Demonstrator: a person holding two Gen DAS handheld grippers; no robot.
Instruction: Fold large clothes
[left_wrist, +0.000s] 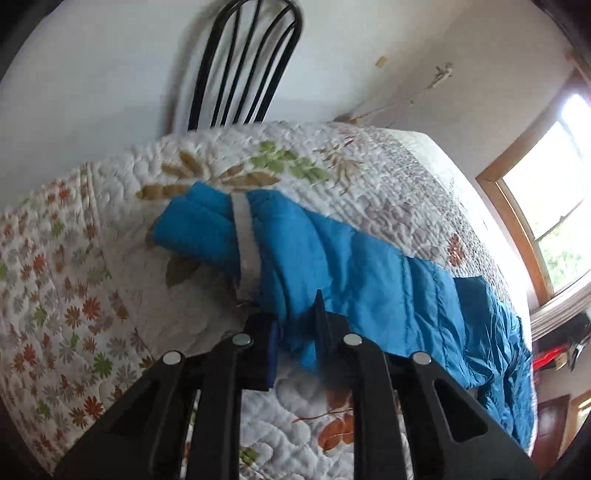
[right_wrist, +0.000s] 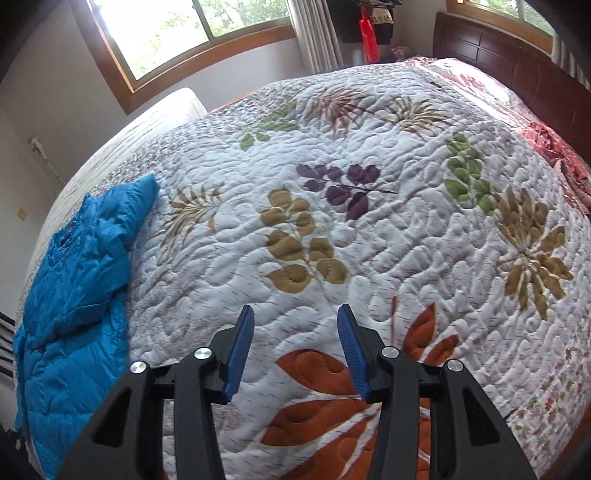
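Left wrist view: blue jacket (left_wrist: 332, 266) runs off lower right of frame, its far end cut; its fabric covers the left gripper (left_wrist: 295, 325) fingertips, so contact there unclear. Chair (left_wrist: 243, 62) bottom hidden behind bed (left_wrist: 66, 295). Right wrist view: jacket cut by left edge, lower part blurred.

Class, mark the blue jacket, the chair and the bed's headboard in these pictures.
Blue jacket (left_wrist: 354, 280): left wrist view, middle of its body.
Chair (left_wrist: 243, 70): left wrist view, black back bars.
Headboard (right_wrist: 491, 48): right wrist view, dark wooden panel.
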